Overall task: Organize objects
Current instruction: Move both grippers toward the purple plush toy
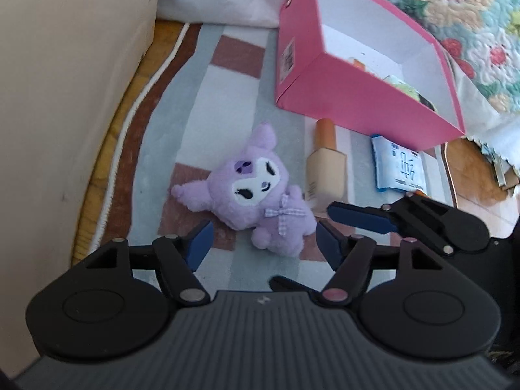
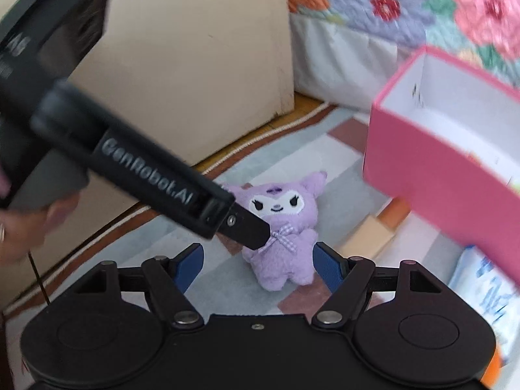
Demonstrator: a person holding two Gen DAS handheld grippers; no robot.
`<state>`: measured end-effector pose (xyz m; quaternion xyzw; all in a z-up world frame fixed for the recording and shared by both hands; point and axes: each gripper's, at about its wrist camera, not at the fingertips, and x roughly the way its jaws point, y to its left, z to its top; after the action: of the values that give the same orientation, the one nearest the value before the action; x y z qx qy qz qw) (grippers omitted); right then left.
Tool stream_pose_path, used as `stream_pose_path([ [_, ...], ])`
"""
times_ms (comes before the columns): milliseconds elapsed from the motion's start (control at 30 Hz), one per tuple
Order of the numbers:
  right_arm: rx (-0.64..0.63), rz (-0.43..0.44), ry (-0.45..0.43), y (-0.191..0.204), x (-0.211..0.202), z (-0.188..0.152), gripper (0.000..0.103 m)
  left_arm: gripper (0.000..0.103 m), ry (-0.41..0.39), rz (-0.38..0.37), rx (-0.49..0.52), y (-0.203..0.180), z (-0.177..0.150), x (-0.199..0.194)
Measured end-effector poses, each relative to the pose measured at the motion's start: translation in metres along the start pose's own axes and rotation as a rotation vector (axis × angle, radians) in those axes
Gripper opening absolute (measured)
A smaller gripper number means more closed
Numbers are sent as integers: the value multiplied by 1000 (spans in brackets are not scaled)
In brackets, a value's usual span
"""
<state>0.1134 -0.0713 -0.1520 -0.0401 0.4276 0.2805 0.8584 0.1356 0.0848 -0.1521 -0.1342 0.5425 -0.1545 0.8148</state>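
Two hand-held grippers over a patchwork rug (image 1: pixel 195 104). The left gripper (image 1: pixel 263 243) hangs with its jaws spread wide, the purple plush toy (image 1: pixel 260 191) lying on the rug between and just beyond its blue pads (image 1: pixel 200 243), not gripped. In the right wrist view the right gripper (image 2: pixel 258 265) is likewise spread, framing the plush toy's (image 2: pixel 286 227) lower body; the left gripper's body crosses in from 10 o'clock, one fingertip (image 2: pixel 250 227) ending at the toy's bow. At 1 o'clock of the toy stands an open pink box (image 1: pixel 341 97) with small items inside, too hidden to identify. At 3 o'clock, just beside the toy, lies a beige bottle with orange cap (image 1: pixel 325 165); farther on, a blue-and-white packet (image 1: pixel 398 169). A floral quilt (image 1: pixel 455 9) fills the 1 o'clock corner.
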Motion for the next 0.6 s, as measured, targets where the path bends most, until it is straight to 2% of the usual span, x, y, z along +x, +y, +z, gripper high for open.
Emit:
stream_pose_path([
  [233, 9, -64, 15, 3, 21, -4, 75, 69, -29, -11, -45, 9, -4, 23],
  [333, -3, -93, 12, 6, 26, -8, 75, 66, -61, -11, -62, 10, -5, 27],
  [400, 12, -101, 6, 7, 27, -9, 74, 61, -71, -18, -70, 10, -6, 29],
  [467, 13, -123, -5, 8, 27, -9, 66, 46, -61, -45, -101, 13, -7, 32],
  [500, 5, -151, -2, 9, 27, -10, 57, 43, -60, -69, -123, 15, -8, 32],
  [533, 4, -160, -1, 9, 26, -11, 55, 34, -60, -96, -150, 17, -8, 32],
  [600, 48, -155, -9, 5, 21, -13, 48, 28, -70, -125, -177, 17, -11, 29],
])
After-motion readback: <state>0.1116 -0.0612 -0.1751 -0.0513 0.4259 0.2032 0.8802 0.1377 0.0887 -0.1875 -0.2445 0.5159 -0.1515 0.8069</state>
